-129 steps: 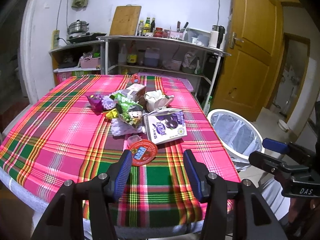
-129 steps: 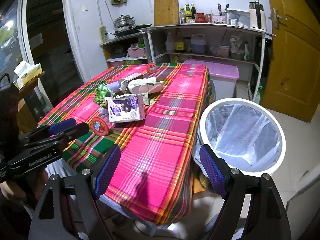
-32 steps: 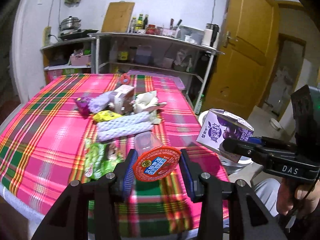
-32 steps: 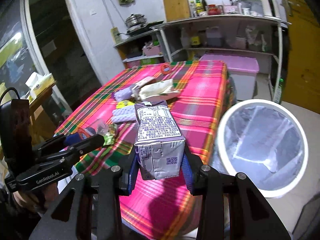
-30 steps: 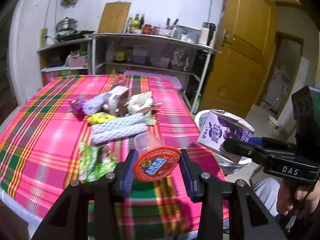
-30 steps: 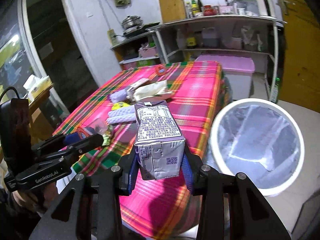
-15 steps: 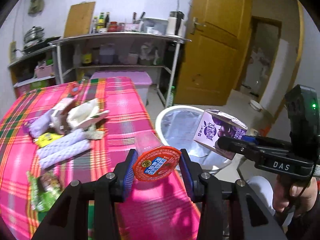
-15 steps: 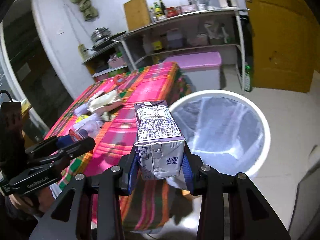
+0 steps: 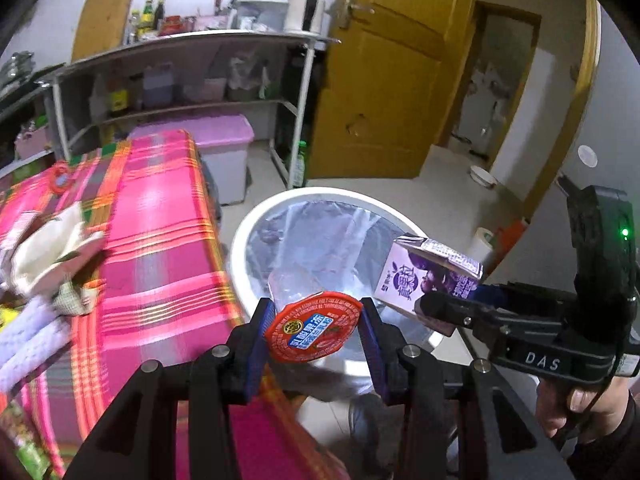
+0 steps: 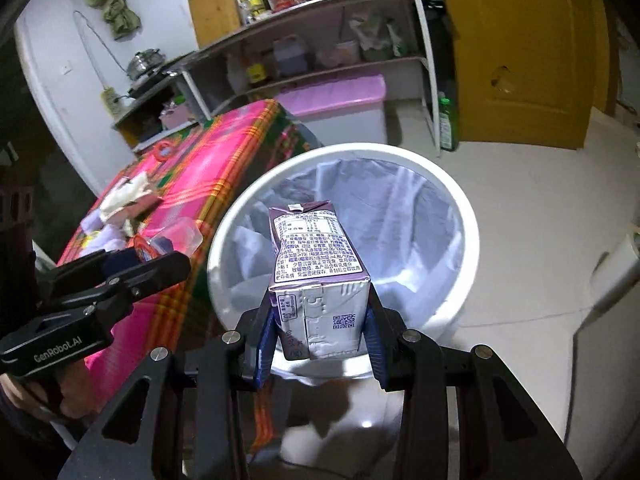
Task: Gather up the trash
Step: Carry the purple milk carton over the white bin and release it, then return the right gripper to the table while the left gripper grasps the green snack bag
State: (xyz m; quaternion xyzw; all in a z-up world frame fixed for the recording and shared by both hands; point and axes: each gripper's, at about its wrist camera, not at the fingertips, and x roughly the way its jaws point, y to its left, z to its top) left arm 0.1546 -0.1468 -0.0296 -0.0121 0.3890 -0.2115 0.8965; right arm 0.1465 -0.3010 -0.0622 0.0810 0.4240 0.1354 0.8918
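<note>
Left gripper [image 9: 314, 334]: clamped on a clear plastic cup with a red foil lid [image 9: 313, 331], its 2 blue pads pressed against the lid's rim; the cup was held over the near rim of the bin.
Right gripper [image 10: 320, 330]: closed on a purple milk carton [image 10: 318, 276], gripped at its lower end, printed panel facing up; in the left wrist view it entered from 3 o'clock.
Bin [image 10: 466, 216]: round, white-rimmed, lined with a pale plastic bag, standing on the floor just beside the table's edge; the carton hung over its mouth.
Table [image 9: 160, 216]: at 9 o'clock of the bin, covered in pink plaid cloth.
Trash left on the table: a crumpled cream wrapper [image 9: 48, 246] and white foam sleeves [image 9: 28, 344], lying at the cloth's 9 o'clock side.
Door [image 9: 384, 76]: yellow-brown wood, at 12 o'clock beyond the bin.
</note>
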